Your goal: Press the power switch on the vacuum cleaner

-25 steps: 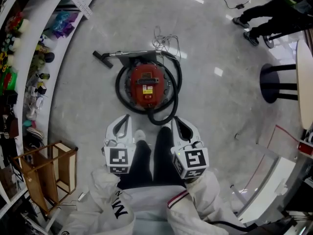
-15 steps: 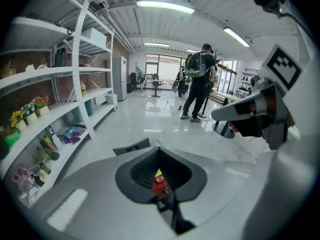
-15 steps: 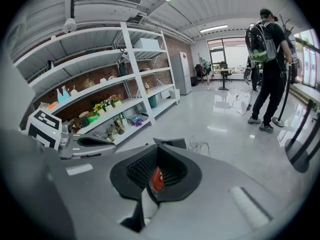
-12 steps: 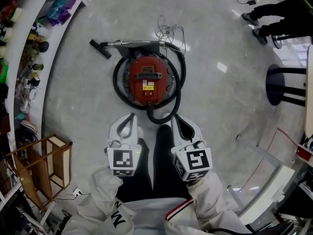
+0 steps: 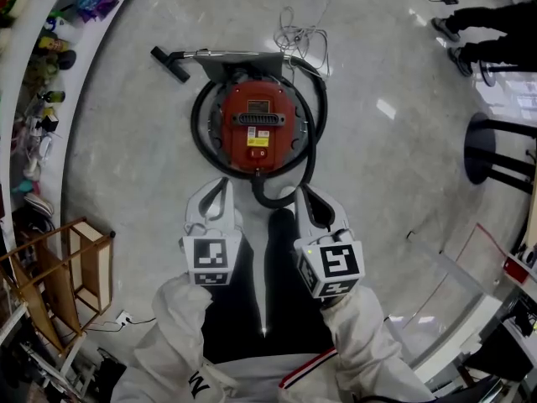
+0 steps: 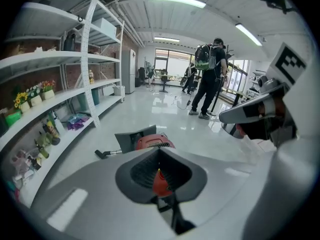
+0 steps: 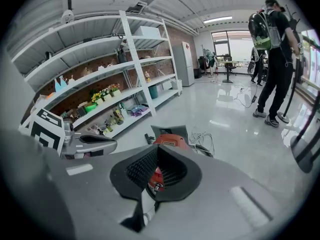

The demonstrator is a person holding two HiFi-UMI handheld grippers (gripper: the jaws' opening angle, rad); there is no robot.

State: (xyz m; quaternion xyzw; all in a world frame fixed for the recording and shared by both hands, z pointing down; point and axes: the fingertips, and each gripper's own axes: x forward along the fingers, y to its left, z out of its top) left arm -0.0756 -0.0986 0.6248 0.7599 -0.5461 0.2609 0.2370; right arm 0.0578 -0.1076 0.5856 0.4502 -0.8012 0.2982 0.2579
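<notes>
Head view puts the red vacuum cleaner (image 5: 258,124) on the floor at upper centre, its body running up and down the frame, straight ahead of both grippers. Its black hose (image 5: 312,145) loops down between them. The left gripper (image 5: 218,193) and right gripper (image 5: 304,196) flank its near end, about equally close, each with jaws pressed together, empty. The power switch probably sits on the top face, but it is too small to pick out.

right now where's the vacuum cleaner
Head view: the vacuum cleaner sits on the floor centre, just beyond the left gripper and right gripper, ringed by its black hose.
</notes>
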